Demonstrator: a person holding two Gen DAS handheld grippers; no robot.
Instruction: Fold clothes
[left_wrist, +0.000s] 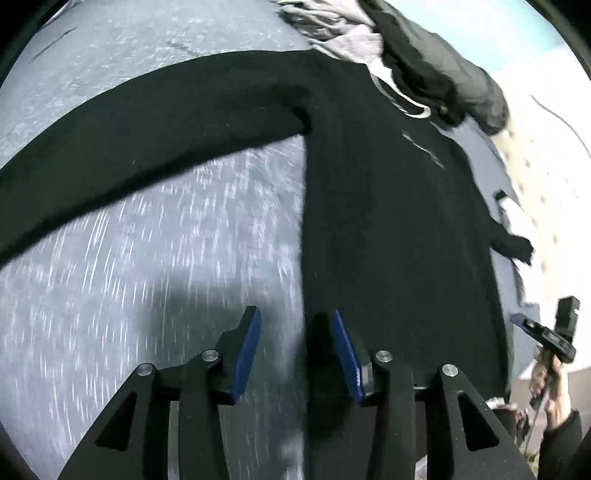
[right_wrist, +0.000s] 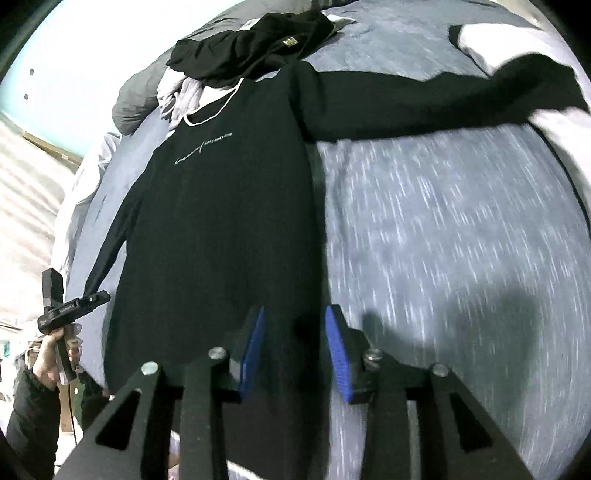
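A black long-sleeved shirt (right_wrist: 221, 206) lies spread flat, front up, on a bed (right_wrist: 443, 240) with a grey-blue cover, both sleeves stretched out sideways, its collar just beside a heap of black and pale clothes (right_wrist: 251, 48). The left gripper (left_wrist: 295, 354) hangs over the shirt's side edge near the hem, jaws partly open and empty. The right gripper (right_wrist: 295, 347) hangs over the opposite edge, its jaws likewise parted with nothing pinched.

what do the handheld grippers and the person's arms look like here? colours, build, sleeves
Both the left gripper and the right gripper are matte black linkage frames with silver pivot bolts and flat blue pads on the fingers. Seen from across, each has a black pistol-style handle with a boxy black block on top. The hand emerges from a dark sleeve.
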